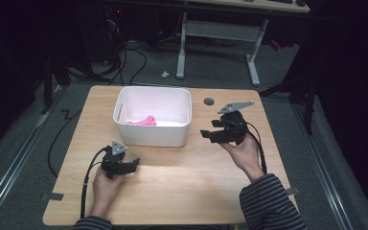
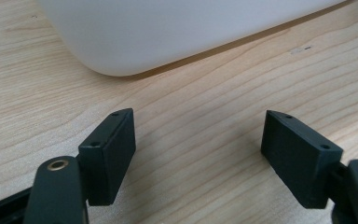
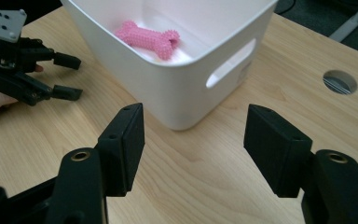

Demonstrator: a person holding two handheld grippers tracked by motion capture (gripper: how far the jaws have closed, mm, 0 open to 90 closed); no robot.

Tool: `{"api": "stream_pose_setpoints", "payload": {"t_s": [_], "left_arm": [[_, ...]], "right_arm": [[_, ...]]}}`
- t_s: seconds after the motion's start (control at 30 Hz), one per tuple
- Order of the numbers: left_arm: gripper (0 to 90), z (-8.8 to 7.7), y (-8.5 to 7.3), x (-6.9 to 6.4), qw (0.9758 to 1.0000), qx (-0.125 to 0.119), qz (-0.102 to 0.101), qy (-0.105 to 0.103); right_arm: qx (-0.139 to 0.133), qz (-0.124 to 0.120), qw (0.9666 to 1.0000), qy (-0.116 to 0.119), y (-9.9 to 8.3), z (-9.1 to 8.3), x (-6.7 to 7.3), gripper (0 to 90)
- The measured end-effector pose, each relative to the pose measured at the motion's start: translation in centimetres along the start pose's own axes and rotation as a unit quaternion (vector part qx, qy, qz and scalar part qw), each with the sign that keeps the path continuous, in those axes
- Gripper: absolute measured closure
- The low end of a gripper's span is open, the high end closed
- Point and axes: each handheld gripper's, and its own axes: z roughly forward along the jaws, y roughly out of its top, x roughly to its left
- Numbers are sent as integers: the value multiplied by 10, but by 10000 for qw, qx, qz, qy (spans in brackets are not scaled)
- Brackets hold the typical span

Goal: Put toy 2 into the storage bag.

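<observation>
Two hand-held grippers stand empty, jaws apart: left hand-held gripper point(image 1: 133, 165) just in front of the white bin point(image 1: 152, 139), right hand-held gripper point(image 1: 207, 133) beside the bin's right wall. Pink bone toy point(image 3: 147, 38) lies inside the bin, on its floor. Risk: a reach over the rim clips the wall and shoves the light bin across the bench point(image 1: 187, 187); the knobbly toy may also slip from a shallow pinch.

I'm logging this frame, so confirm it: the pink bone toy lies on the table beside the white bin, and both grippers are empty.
Not quite. The pink bone toy lies inside the white bin, on its floor, not on the table beside it; the right gripper view shows this plainly. The rest stands: left gripper and right gripper both have open jaws with nothing between them.
</observation>
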Motion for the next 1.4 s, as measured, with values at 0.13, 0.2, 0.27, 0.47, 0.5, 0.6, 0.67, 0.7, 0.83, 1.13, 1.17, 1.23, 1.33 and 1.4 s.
{"api": "stream_pose_setpoints", "payload": {"t_s": [0.13, 0.2, 0.27, 0.47, 0.5, 0.6, 0.67, 0.7, 0.83, 1.13, 1.17, 1.23, 1.33, 1.4], "left_arm": [[263, 0, 0, 0, 10000, 1, -1, 1], [263, 0, 0, 0, 10000, -1, -3, 0], [263, 0, 0, 0, 10000, 1, -1, 0], [263, 0, 0, 0, 10000, 0, -2, 0], [263, 0, 0, 0, 10000, 1, -2, 0], [266, 0, 0, 0, 10000, -7, -9, 2], [266, 0, 0, 0, 10000, 0, -6, -2], [266, 0, 0, 0, 10000, 0, -3, -2], [269, 0, 0, 0, 10000, -10, -11, 1], [245, 0, 0, 1, 10000, 6, -53, 45], [244, 0, 0, 1, 10000, 7, -51, 47], [245, 0, 0, 1, 10000, 7, -51, 46], [244, 0, 0, 1, 10000, 9, -48, 46], [243, 0, 0, 1, 10000, 9, -49, 47]], "right_arm": [[-14, 11, 9998, -207, -13, -10, -4, 387], [-103, 96, 9997, -202, -20, -15, -7, 394], [-107, 165, 9996, -177, -24, -18, -9, 397], [-190, 319, 9989, -284, -40, -28, -14, 404], [-208, 316, 9988, -309, -42, -29, -14, 405], [-335, 379, 9983, -306, -49, -35, -17, 410], [-287, 421, 9981, -350, -54, -37, -18, 413], [-268, 416, 9981, -374, -56, -38, -19, 412], [-328, 444, 9975, -451, -67, -43, -21, 416], [-321, 706, 9957, -500, -96, -39, -26, 415], [-317, 725, 9955, -523, -99, -38, -26, 416], [-331, 796, 9949, -522, -106, -35, -28, 419], [-331, 907, 9940, -517, -115, -32, -30, 421], [-312, 984, 9932, -529, -120, -29, -31, 422]]}}
